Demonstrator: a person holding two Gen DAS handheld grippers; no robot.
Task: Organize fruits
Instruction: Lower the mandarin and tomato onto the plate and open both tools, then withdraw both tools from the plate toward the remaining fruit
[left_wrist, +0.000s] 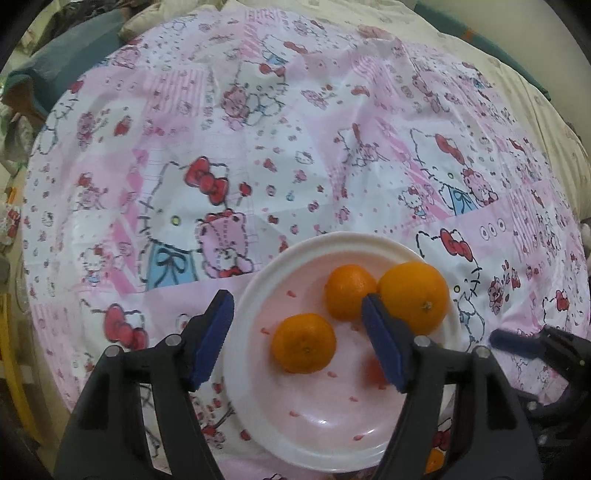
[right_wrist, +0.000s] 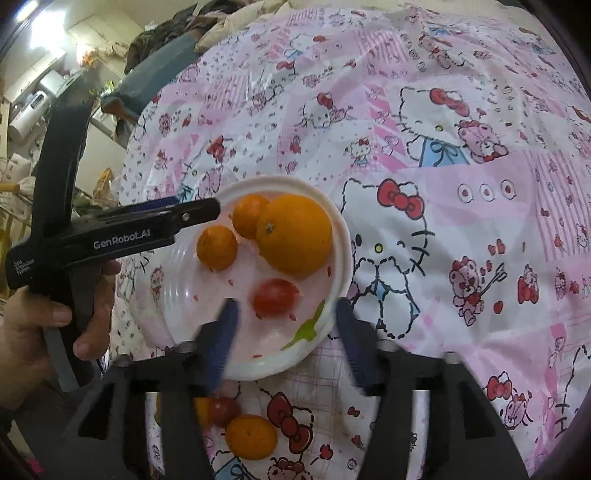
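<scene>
Both blue-padded grippers gape empty over round, glossy oranges on a ribbed white plate.

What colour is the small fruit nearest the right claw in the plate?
Red, a little blurred; the small fruit shows best in the right wrist view.

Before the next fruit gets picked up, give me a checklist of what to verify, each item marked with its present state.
1. Left hand-held gripper empty, pads off the small orange: ok.
2. Right hand-held gripper empty, tomato lying free in the plate: ok.
3. Fruit in the plate settled, large orange inside the rim: ok.
4. Fruit left on the tablecloth: not ok, a loose orange and a red fruit lie near the right gripper's base.
5. Room left in the plate: ok.
6. Whether more fruit lies out of view: cannot tell.
</scene>
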